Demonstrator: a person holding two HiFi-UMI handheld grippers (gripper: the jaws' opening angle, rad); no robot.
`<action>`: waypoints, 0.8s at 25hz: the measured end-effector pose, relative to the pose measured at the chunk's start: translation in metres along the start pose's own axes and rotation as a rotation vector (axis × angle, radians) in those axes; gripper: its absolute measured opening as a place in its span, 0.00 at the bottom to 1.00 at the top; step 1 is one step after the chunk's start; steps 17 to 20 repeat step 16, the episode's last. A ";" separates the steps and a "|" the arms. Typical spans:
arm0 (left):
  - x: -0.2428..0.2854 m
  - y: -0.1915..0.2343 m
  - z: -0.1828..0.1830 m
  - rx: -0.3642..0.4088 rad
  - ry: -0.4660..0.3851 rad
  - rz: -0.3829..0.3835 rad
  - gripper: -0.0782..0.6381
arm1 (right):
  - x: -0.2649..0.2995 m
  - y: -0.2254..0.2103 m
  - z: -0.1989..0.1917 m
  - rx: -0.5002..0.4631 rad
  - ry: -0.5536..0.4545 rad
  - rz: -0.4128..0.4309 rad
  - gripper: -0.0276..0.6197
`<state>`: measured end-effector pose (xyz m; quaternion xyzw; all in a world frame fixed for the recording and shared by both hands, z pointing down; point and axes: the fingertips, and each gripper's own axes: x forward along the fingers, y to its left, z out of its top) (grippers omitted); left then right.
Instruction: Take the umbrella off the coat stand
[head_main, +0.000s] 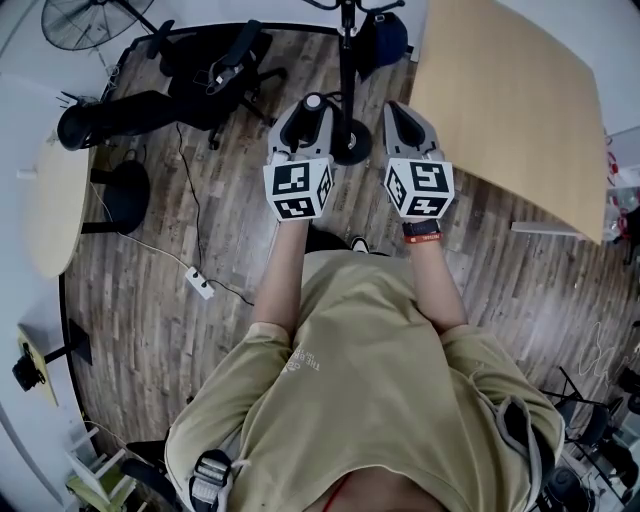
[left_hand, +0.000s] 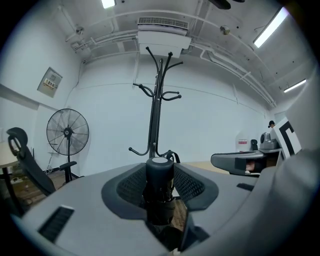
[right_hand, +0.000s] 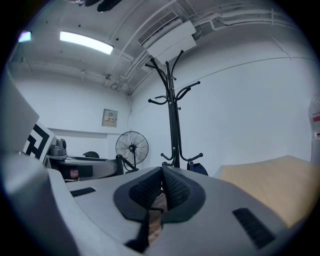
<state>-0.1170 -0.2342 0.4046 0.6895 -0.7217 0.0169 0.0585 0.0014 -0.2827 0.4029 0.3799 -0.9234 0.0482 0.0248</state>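
Observation:
My left gripper (left_hand: 160, 192) is shut on a black folded umbrella (left_hand: 160, 175), which stands upright between the pads with its round handle cap on top. From above, the umbrella's cap (head_main: 314, 102) shows at the tip of the left gripper (head_main: 305, 118). The black coat stand (left_hand: 156, 110) rises just beyond it, apart from the umbrella; its round base (head_main: 352, 143) sits on the floor between both grippers. My right gripper (right_hand: 161, 186) is shut with nothing in it, level with the left one (head_main: 403, 115). The coat stand (right_hand: 172, 110) is also ahead of it.
A dark blue bag (right_hand: 199, 168) hangs low on the stand. A standing fan (left_hand: 67, 132) and a black office chair (head_main: 215, 65) are to the left. A wooden table (head_main: 510, 100) lies to the right. A power strip (head_main: 201, 285) and cables cross the plank floor.

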 end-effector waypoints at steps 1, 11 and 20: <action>-0.001 0.000 -0.001 0.001 0.002 -0.003 0.37 | 0.000 0.002 0.000 0.002 0.000 0.004 0.06; -0.006 0.008 -0.007 0.039 0.045 -0.042 0.37 | 0.006 0.012 0.000 0.014 0.020 0.024 0.06; 0.000 0.018 -0.011 0.057 0.070 -0.064 0.37 | 0.024 0.021 -0.004 0.029 0.034 0.078 0.06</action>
